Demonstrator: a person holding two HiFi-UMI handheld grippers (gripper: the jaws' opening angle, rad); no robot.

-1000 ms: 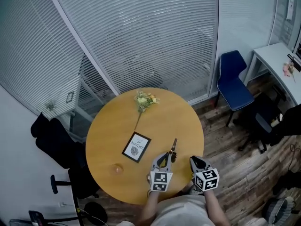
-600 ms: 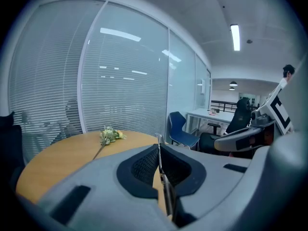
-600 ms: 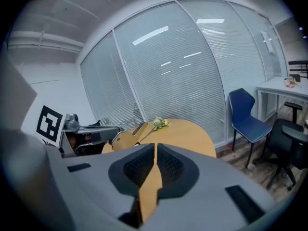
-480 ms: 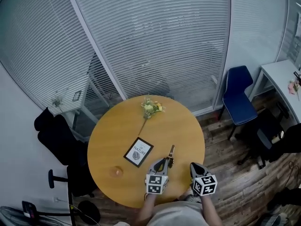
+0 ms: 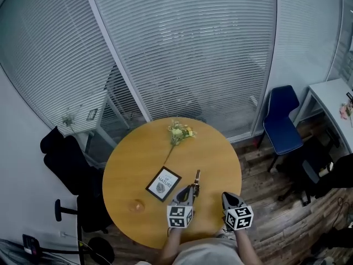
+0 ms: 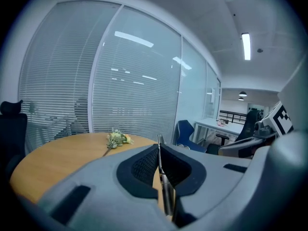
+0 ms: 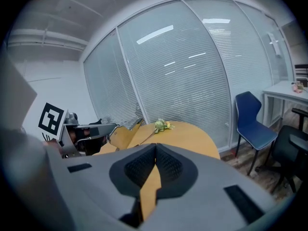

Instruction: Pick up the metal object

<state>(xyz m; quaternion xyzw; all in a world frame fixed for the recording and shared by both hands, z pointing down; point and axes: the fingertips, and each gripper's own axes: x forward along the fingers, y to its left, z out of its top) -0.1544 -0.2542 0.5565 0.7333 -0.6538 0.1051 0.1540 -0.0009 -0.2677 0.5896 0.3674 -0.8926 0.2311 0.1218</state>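
Metal object sits pinched edge-on in our left gripper over the round table's near side, bare wood ahead of its tip, while our right gripper, jaws pressed together empty, hangs near the right rim.

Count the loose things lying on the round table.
3: a flower sprig at the far edge, a framed card near the middle, and a small orange thing at the near left. More may hide at the near edge.
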